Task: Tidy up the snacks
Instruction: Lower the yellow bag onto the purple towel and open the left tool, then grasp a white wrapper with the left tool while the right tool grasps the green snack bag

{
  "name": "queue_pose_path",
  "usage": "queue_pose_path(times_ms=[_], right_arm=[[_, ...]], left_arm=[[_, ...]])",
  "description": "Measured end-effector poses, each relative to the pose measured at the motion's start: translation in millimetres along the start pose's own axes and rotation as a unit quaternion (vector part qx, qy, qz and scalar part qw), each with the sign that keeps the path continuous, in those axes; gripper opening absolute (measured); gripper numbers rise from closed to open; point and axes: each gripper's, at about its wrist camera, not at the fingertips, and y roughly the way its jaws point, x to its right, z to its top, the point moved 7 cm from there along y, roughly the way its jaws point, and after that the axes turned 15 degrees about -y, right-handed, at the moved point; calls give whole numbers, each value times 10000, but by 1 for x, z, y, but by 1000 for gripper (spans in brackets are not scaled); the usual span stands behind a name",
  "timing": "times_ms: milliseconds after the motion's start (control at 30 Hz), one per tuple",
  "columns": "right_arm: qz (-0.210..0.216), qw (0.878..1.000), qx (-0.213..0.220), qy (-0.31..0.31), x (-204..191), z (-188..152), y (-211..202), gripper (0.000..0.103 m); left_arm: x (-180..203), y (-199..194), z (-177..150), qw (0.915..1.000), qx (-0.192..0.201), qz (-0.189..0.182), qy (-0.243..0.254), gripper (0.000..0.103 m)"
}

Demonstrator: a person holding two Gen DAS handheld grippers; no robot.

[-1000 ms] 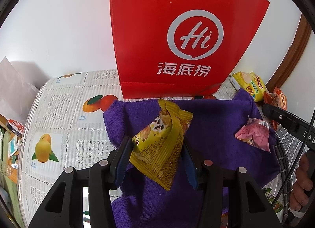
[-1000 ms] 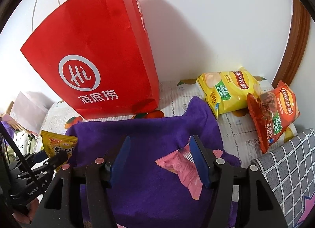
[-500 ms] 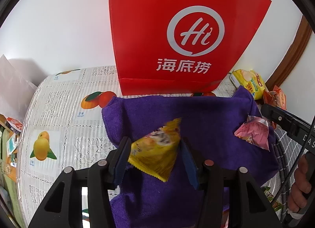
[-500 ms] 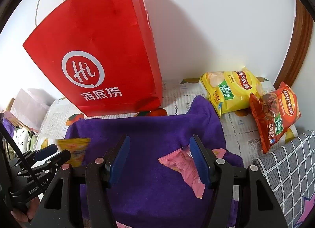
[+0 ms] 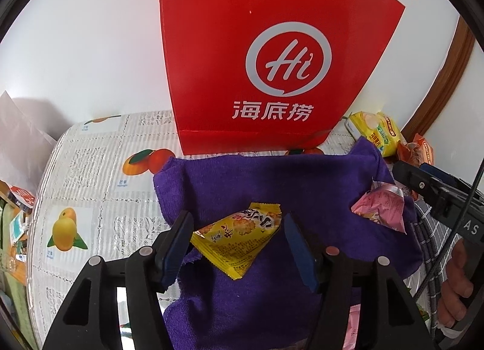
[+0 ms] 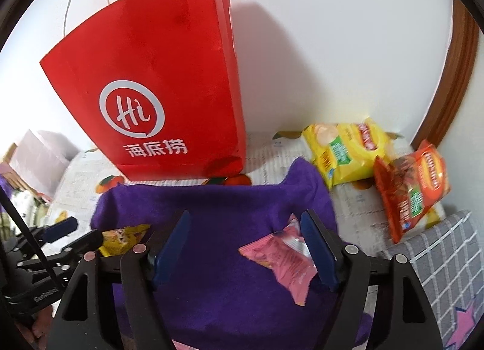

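A: Left claw?
B: Opening, tilted down; yellow snack lay loose between its jaws on the purple towel.
A: Right claw?
B: Opening too, pink snack beside its right finger.

The red paper bag looked smooth and faintly glossy. The purple towel was soft, matt, napped cloth. The yellow snack packet and pink snack packet were shiny crinkled plastic film. The door frame looked like varnished wood.
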Motion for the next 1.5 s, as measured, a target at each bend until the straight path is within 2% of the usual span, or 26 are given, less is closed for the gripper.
queue_pose_path(times_ms=[100,233,367,567,733,833,933,1100,1300,1500], right_arm=[[-160,9998,85,-88,-3,3,-5,82],[-287,9984,443,-209,-9,8,-19,82],[-575,9962,515,-412,-15,12,-29,82],[-263,9964,601,-540,-33,8,-43,82],[-205,9974,646,-248,-32,-23,-69,82],[-298,9968,661,-331,-26,-43,-89,82],[-231,9978,597,-161,-16,-64,-107,82],[58,9982,592,76,-5,-98,-132,82],[147,9991,330,225,3,-141,-139,82],[303,9980,88,553,9,-177,-123,82]], left_arm=[[0,-2,1,10000,51,-6,-4,61],[2,-8,3,9999,144,-37,17,61],[6,-19,4,9996,254,-100,47,61],[11,-45,9,9984,542,-182,24,61],[12,-67,7,9978,601,-233,-143,60],[15,-92,-3,9962,837,-220,-136,60],[14,-110,-19,9960,828,-319,-95,60],[7,-122,-47,9977,662,-151,36,60],[-16,-134,-81,9983,580,66,-76,60],[-40,-130,-110,9981,477,243,-298,60]])
